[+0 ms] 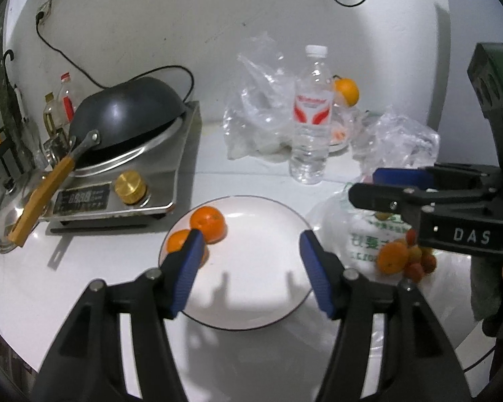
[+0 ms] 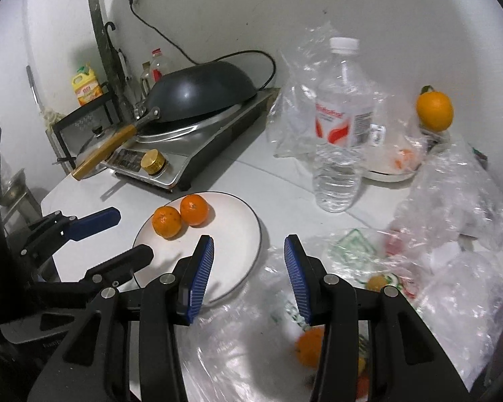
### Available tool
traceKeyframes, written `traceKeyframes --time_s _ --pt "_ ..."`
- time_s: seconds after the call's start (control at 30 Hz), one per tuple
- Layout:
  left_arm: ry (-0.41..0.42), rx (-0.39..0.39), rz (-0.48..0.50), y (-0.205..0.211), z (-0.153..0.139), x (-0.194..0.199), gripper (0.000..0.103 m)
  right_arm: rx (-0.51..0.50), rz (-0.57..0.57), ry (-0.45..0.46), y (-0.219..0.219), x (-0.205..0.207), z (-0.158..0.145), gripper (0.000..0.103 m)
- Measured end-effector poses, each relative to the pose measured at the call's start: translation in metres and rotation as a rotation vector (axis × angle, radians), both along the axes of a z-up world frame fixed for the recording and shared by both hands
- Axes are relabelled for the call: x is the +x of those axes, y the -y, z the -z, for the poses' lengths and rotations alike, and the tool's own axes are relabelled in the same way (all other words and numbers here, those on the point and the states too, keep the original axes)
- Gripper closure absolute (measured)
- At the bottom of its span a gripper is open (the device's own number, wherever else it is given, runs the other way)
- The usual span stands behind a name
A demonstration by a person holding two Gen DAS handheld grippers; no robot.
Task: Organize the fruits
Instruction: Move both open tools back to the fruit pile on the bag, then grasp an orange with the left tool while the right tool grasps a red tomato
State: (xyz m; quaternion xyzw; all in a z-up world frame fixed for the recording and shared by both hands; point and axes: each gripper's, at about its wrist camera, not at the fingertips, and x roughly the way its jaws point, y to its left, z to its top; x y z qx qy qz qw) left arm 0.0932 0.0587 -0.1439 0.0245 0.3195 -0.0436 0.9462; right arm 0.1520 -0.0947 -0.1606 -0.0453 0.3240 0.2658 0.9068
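From the left wrist camera, the left gripper [image 1: 249, 244] hangs wide open and empty over the white plate [image 1: 251, 301]. Two oranges [image 1: 208, 224] sit touching on the plate's far left part, by the left finger's tip. To the right, the right gripper [image 1: 379, 184] reaches over a plastic bag [image 1: 345, 231] holding an orange and lychees [image 1: 415, 261].

From the right wrist camera, the right gripper [image 2: 248, 251] stands open, gripping nothing, between the plate's [image 2: 244, 244] right rim and the bag [image 2: 251, 341]. A bagged orange [image 2: 308, 348] lies below its right finger. A water bottle [image 2: 342, 124] stands ahead.
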Motion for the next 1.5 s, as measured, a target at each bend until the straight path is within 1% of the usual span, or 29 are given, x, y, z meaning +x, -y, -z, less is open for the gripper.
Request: traceKeyframes --time_s 0.3,0.57,0.73,0.8,0.97,1.13,1.33,1.4,1.5 --pt "0.011 -0.032 0.03 0.029 -0.009 -0.011 0.041 0.009 0.038 0.029 0.038 -0.02 -0.007 0.057" --pt "-0.013 -0.025 0.08 0.062 -0.004 -0.014 0.041 0.023 0.099 0.028 0.085 -0.031 0.0 0.057" --pt "-0.027 -0.026 0.104 0.079 0.001 -0.015 0.04 0.026 0.124 0.014 0.105 -0.032 0.007 0.057" --pt "-0.032 -0.023 0.117 0.086 0.004 -0.013 0.032 0.028 0.133 0.01 0.113 -0.032 0.01 0.057" --pt "-0.049 -0.012 0.143 0.101 0.008 -0.006 0.031 0.032 0.153 -0.003 0.131 -0.029 0.019 0.057" --pt "-0.069 0.0 0.151 0.111 0.014 0.002 0.031 0.039 0.156 -0.021 0.141 -0.024 0.027 0.057" --pt "-0.101 0.013 0.167 0.123 0.026 0.011 0.031 0.045 0.133 -0.052 0.146 -0.017 0.041 0.057" --pt "-0.113 0.016 0.181 0.128 0.032 0.016 0.031 0.04 0.12 -0.065 0.145 -0.014 0.046 0.063" --pt "-0.14 0.024 0.186 0.133 0.042 0.023 0.031 0.041 0.108 -0.085 0.143 -0.009 0.053 0.066"
